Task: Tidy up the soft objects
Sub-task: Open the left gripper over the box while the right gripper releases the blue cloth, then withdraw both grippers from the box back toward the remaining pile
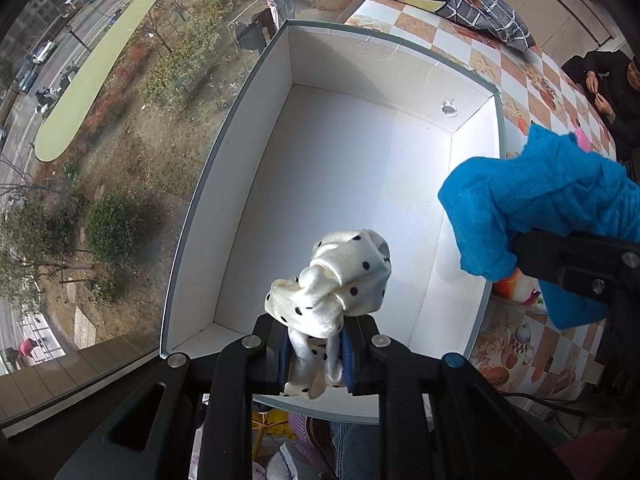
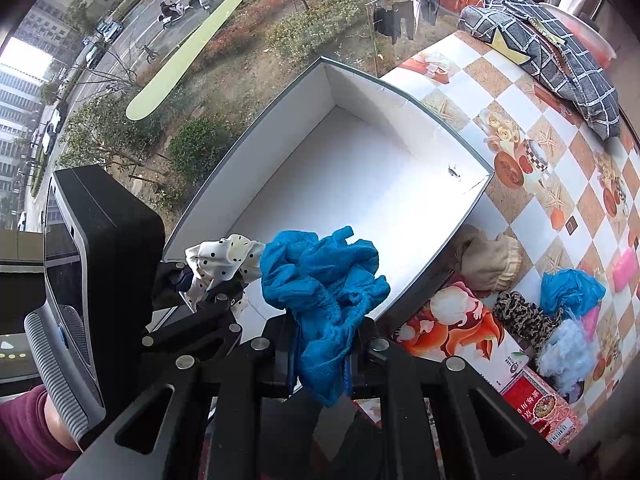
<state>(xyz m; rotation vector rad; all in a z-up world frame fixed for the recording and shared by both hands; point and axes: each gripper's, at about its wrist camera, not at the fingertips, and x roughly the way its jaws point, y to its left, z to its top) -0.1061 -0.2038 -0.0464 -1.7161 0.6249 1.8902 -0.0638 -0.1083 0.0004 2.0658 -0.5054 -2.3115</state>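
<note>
An open white box (image 1: 256,184) (image 2: 280,184) stands on the tiled table by the window, its floor bare. My left gripper (image 1: 314,354) is shut on a white polka-dot cloth (image 1: 336,280) and holds it above the box's near end. In the right wrist view that cloth (image 2: 222,258) shows at the left with the left gripper's body (image 2: 200,312) under it. My right gripper (image 2: 322,354) is shut on a crumpled blue cloth (image 2: 324,284), held over the box's near right part. The blue cloth (image 1: 552,204) hangs at the right in the left wrist view.
Several soft items lie on the table right of the box: a beige cloth (image 2: 488,260), a leopard-print scrunchie (image 2: 520,314), a blue bag (image 2: 570,288), a pale fluffy piece (image 2: 564,354). A checked cushion (image 2: 552,56) lies far back. A person (image 1: 608,92) sits at the far right.
</note>
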